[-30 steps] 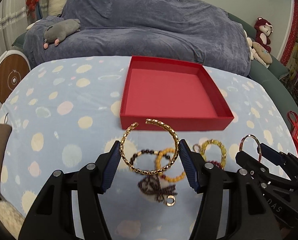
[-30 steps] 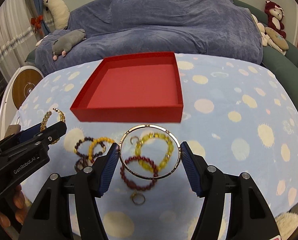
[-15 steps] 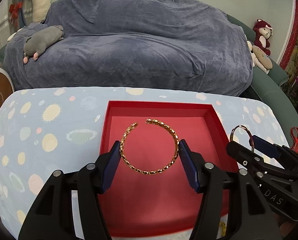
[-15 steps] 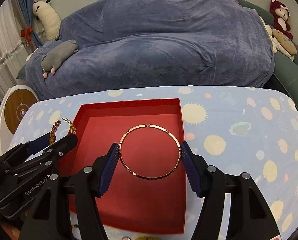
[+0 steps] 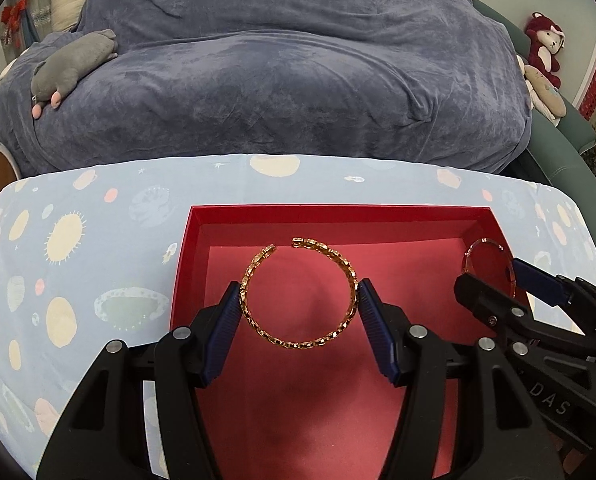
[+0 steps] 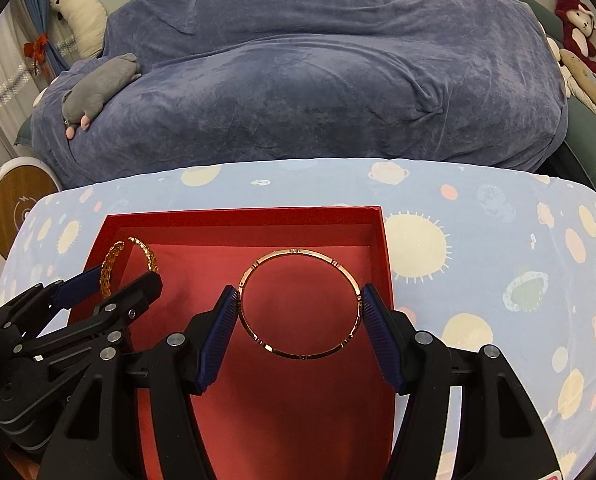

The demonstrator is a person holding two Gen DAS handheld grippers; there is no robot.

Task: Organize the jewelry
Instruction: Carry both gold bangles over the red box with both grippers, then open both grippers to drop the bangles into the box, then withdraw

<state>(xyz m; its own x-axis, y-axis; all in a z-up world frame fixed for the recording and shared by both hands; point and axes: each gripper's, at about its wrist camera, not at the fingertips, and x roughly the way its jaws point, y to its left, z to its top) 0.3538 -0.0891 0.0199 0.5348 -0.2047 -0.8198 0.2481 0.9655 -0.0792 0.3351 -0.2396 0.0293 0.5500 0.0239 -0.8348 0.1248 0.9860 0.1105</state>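
While both fingers pinch bangles, red box's near edge is cropped.

I see my left tool as matt black plastic with ribbed blue pads; the right tool looks the same. The open bangle is shiny gold metal with textured links, the closed bangle smooth polished rose-gold metal. The red tray looks like matt card. Printed cloth covers the counter; the sofa cover looks velvety.
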